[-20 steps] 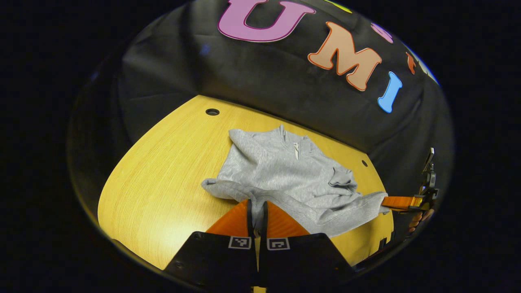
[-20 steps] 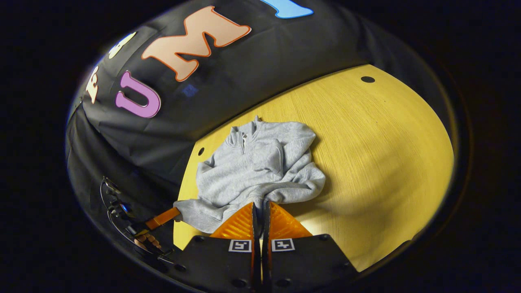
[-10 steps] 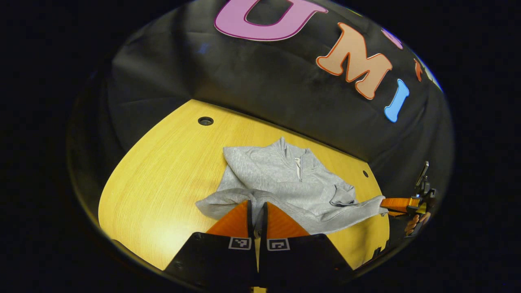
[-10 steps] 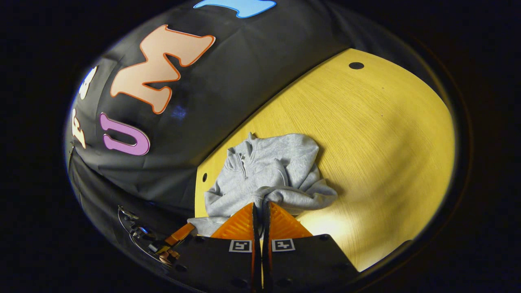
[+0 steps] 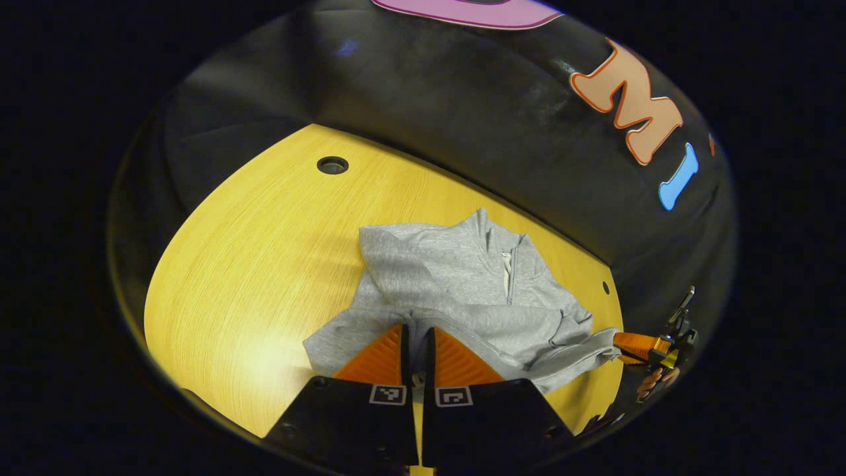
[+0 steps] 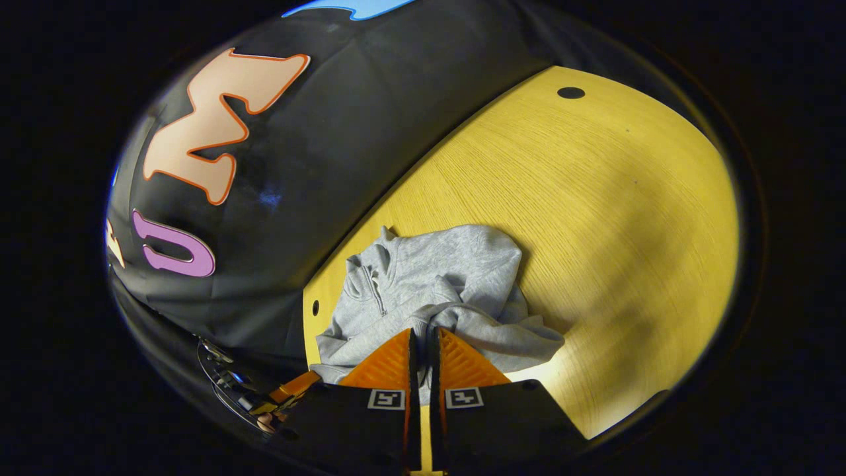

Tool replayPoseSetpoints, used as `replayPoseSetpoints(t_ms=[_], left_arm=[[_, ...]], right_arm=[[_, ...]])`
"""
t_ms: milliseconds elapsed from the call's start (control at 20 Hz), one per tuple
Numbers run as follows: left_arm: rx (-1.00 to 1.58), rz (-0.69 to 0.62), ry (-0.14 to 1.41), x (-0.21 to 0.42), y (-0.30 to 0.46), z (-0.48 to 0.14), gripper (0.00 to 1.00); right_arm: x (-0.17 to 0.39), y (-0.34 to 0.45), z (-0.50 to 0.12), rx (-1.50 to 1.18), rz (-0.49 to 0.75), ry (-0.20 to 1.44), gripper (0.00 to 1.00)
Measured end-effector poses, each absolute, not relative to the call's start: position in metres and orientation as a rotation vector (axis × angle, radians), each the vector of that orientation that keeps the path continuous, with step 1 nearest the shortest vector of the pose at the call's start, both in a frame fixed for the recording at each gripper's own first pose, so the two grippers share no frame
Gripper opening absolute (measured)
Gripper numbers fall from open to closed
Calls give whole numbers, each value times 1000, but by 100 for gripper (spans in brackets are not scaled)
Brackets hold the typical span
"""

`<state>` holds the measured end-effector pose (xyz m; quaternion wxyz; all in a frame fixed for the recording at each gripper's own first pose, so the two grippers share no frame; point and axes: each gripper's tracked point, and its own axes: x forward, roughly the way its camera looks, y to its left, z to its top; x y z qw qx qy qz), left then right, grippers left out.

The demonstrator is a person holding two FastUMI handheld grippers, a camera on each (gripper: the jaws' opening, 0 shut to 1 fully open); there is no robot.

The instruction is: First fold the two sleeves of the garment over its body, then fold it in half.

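Note:
A grey zip-neck sweatshirt [image 5: 456, 284] lies on the yellow wooden table [image 5: 251, 264], its sleeves folded over the body. My left gripper [image 5: 415, 330] is shut on the garment's bottom hem, lifted off the table. In the left gripper view the right gripper [image 5: 628, 344] grips the hem's other corner at the far right, with a hand behind it. In the right gripper view my right gripper [image 6: 422, 334] is shut on the hem of the sweatshirt [image 6: 429, 284]; the left gripper [image 6: 294, 390] shows at the lower left, holding the same hem.
The booth's black cloth wall [image 5: 462, 132] stands close behind the table. Small round holes [image 5: 332, 164] sit in the tabletop [image 6: 595, 218] near its far edge. Bare wood lies to the left of the garment in the left gripper view.
Both grippers have carried the lifted hem forward toward the collar, so the visible body of the sweatshirt is shorter. Both stay shut on the hem.

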<state>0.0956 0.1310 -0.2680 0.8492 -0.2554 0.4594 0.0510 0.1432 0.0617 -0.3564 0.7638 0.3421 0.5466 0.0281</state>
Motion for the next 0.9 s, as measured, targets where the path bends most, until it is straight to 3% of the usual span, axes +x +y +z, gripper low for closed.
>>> replayPoseSetpoints(t_ms=[200, 350, 400, 450, 550, 600, 650, 750, 900], left_arm=[[-515, 103, 1007, 104, 130, -281, 7], [-508, 134, 993, 115, 138, -282, 14], [-486, 147, 978, 119, 143, -282, 24], [-456, 161, 961, 122, 148, -280, 34], [-422, 146, 933, 127, 149, -273, 67], [-406, 147, 908, 132, 152, -266, 71], [-387, 158, 877, 137, 155, -258, 74], [-342, 193, 787, 145, 164, -235, 99], [-240, 242, 628, 157, 177, -189, 96]], right_arm=[[153, 62, -376, 710, 29, 1186, 10], [167, 61, -374, 693, 21, 1150, 25], [171, 60, -370, 675, 28, 1129, 31], [177, 58, -365, 656, 37, 1098, 42], [188, 49, -356, 586, 37, 1025, 80], [192, 42, -353, 539, 29, 993, 99], [194, 39, -347, 499, 32, 964, 98], [199, 37, -326, 443, 49, 895, 98], [204, 32, -284, 341, 71, 748, 98]])
